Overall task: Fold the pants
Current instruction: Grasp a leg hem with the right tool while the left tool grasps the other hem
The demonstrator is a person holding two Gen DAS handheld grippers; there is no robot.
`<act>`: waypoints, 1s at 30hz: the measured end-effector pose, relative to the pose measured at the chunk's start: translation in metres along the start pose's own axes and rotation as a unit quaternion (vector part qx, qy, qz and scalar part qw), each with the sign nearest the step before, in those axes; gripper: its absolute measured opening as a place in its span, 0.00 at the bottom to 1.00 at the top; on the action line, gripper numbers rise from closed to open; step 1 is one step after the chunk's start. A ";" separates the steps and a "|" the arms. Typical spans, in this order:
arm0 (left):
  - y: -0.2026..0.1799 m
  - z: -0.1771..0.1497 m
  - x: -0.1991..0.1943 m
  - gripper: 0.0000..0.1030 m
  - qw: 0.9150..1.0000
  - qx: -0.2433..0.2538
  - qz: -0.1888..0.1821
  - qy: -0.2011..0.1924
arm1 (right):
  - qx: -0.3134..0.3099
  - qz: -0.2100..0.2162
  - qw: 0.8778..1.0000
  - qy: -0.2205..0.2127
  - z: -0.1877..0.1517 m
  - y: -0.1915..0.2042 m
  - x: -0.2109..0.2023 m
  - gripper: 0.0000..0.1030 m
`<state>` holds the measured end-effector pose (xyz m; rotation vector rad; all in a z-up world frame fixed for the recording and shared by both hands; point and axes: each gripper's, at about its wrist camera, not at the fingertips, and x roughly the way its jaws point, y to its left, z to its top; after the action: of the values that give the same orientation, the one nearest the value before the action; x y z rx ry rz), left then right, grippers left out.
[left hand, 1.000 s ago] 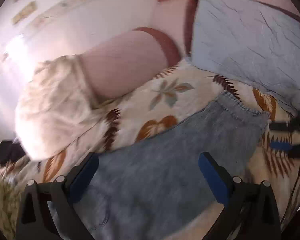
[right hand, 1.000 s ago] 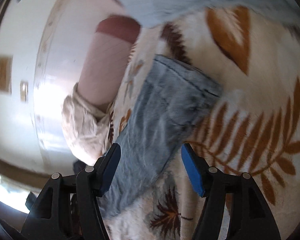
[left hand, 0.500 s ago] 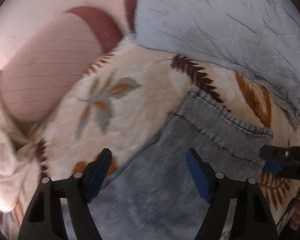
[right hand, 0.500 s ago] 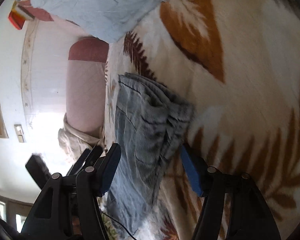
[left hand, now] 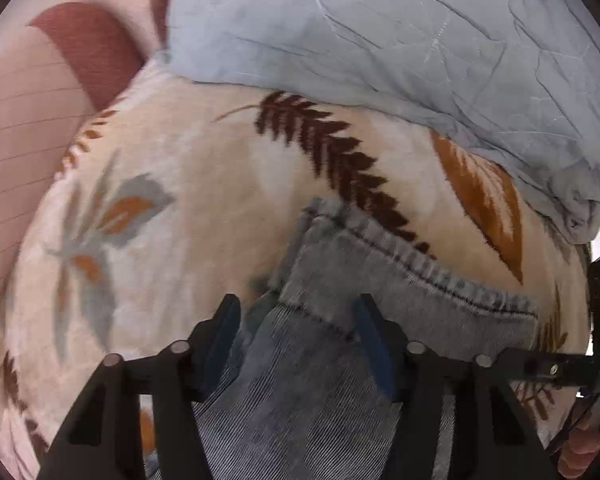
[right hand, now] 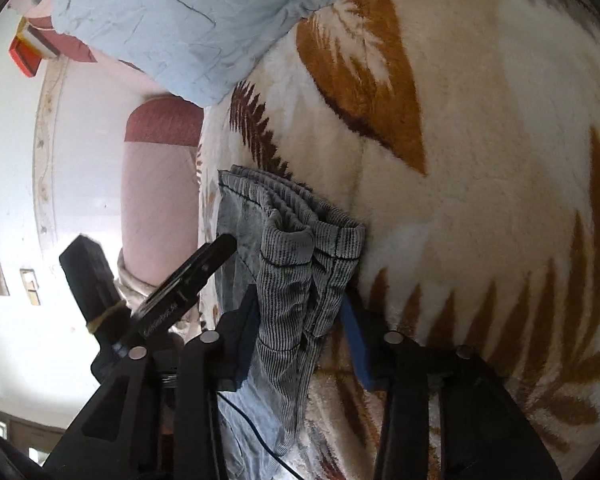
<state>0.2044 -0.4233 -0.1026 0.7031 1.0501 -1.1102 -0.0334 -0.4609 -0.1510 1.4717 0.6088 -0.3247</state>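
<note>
Grey-blue denim pants (left hand: 400,292) lie on a cream leaf-patterned blanket (left hand: 204,184). The hem end points away from me. My left gripper (left hand: 296,316) sits low over the left corner of the hem, jaws part closed with the cloth between the blue pads, not clearly clamped. My right gripper (right hand: 300,316) is at the right corner of the hem (right hand: 300,232), where the stacked layers bunch up between its narrowed jaws. The left gripper also shows in the right wrist view (right hand: 188,272), and the right gripper's tip shows at the right edge of the left wrist view (left hand: 560,368).
A crumpled light blue sheet (left hand: 400,40) lies beyond the pants. A pink bolster with a maroon end (left hand: 40,100) lies at the left. A white wall (right hand: 80,120) stands beyond the bed's edge.
Both grippers moved forward and down onto the hem corners of the pants. Both pairs of jaws narrowed around the denim. The hem layers bunched up at the right gripper.
</note>
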 end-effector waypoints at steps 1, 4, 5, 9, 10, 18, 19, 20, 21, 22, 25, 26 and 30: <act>0.000 0.002 0.004 0.59 1.000 0.001 -0.005 0.005 | -0.002 -0.001 1.000 -0.001 0.000 0.000 0.000 0.35; 0.000 0.007 0.011 0.59 1.000 0.001 -0.026 0.009 | -0.008 -0.004 1.000 -0.004 -0.001 0.003 0.000 0.35; 0.000 0.009 0.012 0.59 0.999 0.001 -0.034 0.007 | -0.010 -0.005 1.000 -0.005 -0.001 0.004 0.001 0.35; -0.003 0.011 0.014 0.56 0.999 0.007 -0.049 -0.003 | -0.011 -0.005 1.000 -0.008 -0.001 0.006 0.003 0.36; -0.004 0.011 0.015 0.56 0.999 0.008 -0.049 -0.005 | -0.013 -0.005 1.000 -0.008 -0.001 0.006 0.004 0.36; -0.003 0.005 0.007 0.24 0.997 -0.012 -0.062 -0.039 | -0.025 -0.016 0.999 -0.011 0.001 0.007 0.006 0.18; -0.003 0.003 0.005 0.22 0.997 -0.012 -0.061 -0.044 | -0.024 -0.014 1.000 -0.010 0.002 0.006 0.006 0.17; -0.004 0.002 0.002 0.20 0.997 -0.014 -0.061 -0.049 | -0.029 -0.014 0.999 -0.011 0.002 0.008 0.006 0.17; -0.004 0.000 -0.001 0.20 0.996 -0.017 -0.062 -0.053 | -0.036 -0.016 0.999 -0.012 0.001 0.010 0.006 0.17; -0.002 -0.001 -0.004 0.19 0.996 -0.022 -0.065 -0.059 | -0.048 -0.020 0.999 -0.015 0.000 0.014 0.005 0.17; 0.002 -0.006 -0.021 0.19 0.993 -0.037 -0.074 -0.084 | -0.067 -0.016 0.997 -0.020 -0.002 0.022 0.002 0.16; 0.007 -0.007 -0.027 0.19 0.992 -0.041 -0.079 -0.094 | -0.074 -0.012 0.997 -0.023 -0.004 0.026 0.000 0.16; 0.020 -0.021 -0.060 0.19 0.984 -0.069 -0.099 -0.134 | -0.115 -0.004 0.993 -0.032 -0.015 0.046 -0.008 0.16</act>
<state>0.2119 -0.3767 -0.0557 0.3322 0.9688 -1.2498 -0.0171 -0.4430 -0.1088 1.2337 0.5801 -0.2958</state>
